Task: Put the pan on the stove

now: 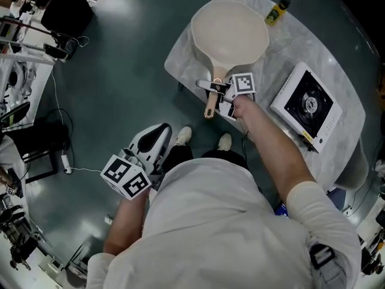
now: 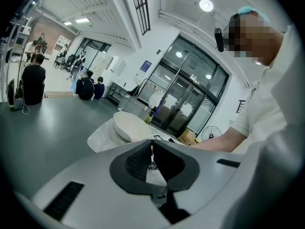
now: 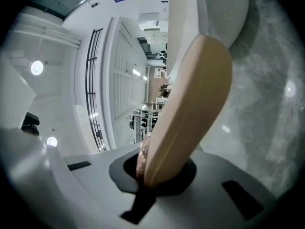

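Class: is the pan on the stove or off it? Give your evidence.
Off. In the head view the pan rests on the table, apart from the stove.

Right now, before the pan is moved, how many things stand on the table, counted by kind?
pan: 1
stove: 1
yellow bottle: 1
Total: 3

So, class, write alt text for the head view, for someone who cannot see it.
From above: a person's right claw grips the wooden handle of a cream pan on a grey table, a stove to its right. The left claw hangs over the floor.
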